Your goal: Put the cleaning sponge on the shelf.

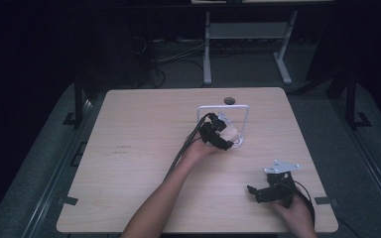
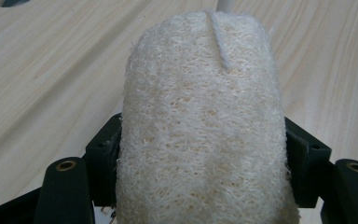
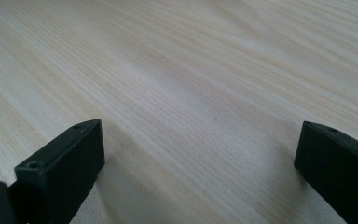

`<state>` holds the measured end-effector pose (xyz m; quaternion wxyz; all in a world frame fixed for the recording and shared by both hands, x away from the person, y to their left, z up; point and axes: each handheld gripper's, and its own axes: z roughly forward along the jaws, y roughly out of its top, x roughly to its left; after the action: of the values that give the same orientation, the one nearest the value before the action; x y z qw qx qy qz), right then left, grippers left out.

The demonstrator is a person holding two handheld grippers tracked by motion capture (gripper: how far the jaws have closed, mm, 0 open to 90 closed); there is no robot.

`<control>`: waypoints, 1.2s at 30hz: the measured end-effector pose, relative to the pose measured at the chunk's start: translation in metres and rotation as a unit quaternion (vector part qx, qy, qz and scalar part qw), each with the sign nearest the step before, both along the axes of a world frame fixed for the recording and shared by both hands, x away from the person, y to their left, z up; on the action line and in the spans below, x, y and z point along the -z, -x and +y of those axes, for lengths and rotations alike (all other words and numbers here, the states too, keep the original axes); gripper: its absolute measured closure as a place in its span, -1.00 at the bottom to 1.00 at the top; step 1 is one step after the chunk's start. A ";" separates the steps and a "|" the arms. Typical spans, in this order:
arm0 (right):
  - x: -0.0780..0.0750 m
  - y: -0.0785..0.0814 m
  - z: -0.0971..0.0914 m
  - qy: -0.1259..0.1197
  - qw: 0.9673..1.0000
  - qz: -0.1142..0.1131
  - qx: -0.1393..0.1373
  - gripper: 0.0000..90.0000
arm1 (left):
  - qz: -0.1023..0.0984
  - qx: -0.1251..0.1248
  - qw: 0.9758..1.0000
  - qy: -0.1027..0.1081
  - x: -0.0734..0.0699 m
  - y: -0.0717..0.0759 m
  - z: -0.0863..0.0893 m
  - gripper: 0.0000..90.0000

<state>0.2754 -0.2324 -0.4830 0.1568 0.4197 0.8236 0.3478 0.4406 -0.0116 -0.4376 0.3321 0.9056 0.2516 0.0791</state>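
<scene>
1. My left gripper [image 1: 226, 135] sits near the middle of the wooden table [image 1: 129, 163], a little toward its far side, with my forearm reaching in from the near edge.
2. Its two black jaws pinch a pale, fibrous loofah sponge [image 2: 200, 126]. In the left gripper view a jaw presses against each flank of the sponge, which stands up between them and reaches past their tips.
3. A thin cord [image 2: 217, 43] runs along the far end of the sponge.
4. In the high view the sponge [image 1: 231, 134] lies inside the outline of a white wire frame [image 1: 223, 106] that stands on the table, close to the frame's right leg. Whether sponge and frame touch I cannot tell.
5. Just beyond the frame a small round dark hole [image 1: 228, 100] marks the tabletop near its far edge.
6. My right gripper [image 1: 256, 191] rests low near the right front corner of the table, well apart from the sponge and frame.
7. Its jaws are spread wide with nothing between them; the right gripper view shows bare wood grain in the gap.
8. A dark cable [image 1: 183, 148] trails from the left gripper back along my forearm.
</scene>
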 end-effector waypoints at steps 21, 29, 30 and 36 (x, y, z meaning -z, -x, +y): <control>0.000 0.000 0.000 0.001 1.000 0.001 -0.002 -0.97 | -0.001 -0.006 1.000 -0.027 0.013 -0.013 -0.013 -0.35; 0.000 0.000 0.000 0.001 1.000 0.001 -0.002 -0.97 | 0.000 -0.006 1.000 -0.029 0.013 -0.013 -0.013 -0.37; 0.000 0.000 0.000 0.001 1.000 0.001 -0.002 -0.97 | 0.000 -0.007 1.000 -0.029 0.013 -0.013 -0.013 -0.37; 0.000 0.000 0.000 0.001 1.000 0.001 -0.002 -0.97 | -0.004 -0.012 1.000 -0.027 0.012 -0.013 -0.013 -0.46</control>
<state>0.2749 -0.2323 -0.4828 0.1553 0.4180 0.8251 0.3468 0.4536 -0.0243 -0.4495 0.3078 0.9107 0.2592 0.0930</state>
